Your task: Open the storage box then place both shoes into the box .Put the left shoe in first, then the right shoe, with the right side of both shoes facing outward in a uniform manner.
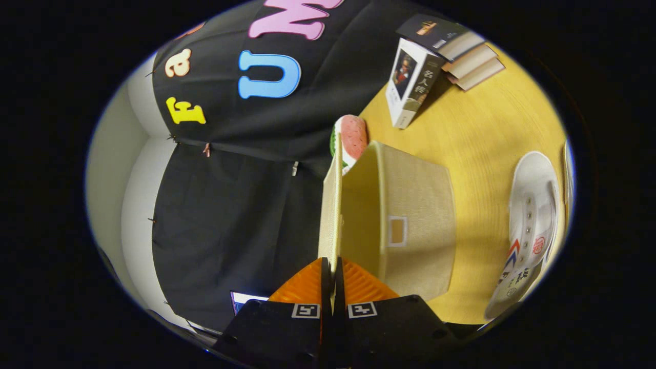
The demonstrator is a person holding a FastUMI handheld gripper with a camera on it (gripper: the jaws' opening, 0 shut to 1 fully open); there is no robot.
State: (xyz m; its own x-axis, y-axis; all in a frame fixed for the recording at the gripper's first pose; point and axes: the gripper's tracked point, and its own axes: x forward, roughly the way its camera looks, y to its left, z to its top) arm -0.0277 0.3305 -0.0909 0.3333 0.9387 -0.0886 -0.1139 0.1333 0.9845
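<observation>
A beige woven-fabric storage box (417, 225) is seen on a yellow wood-grain table (482, 138). A white canvas shoe (530, 225) is marked with red and blue stripes.

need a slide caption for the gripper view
Gripper shut on the lid, swung up from the storage box; shoe waits beside.

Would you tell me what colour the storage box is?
Beige, woven-looking fabric; the storage box shows in the gripper view, its lid pinched by the gripper.
</observation>
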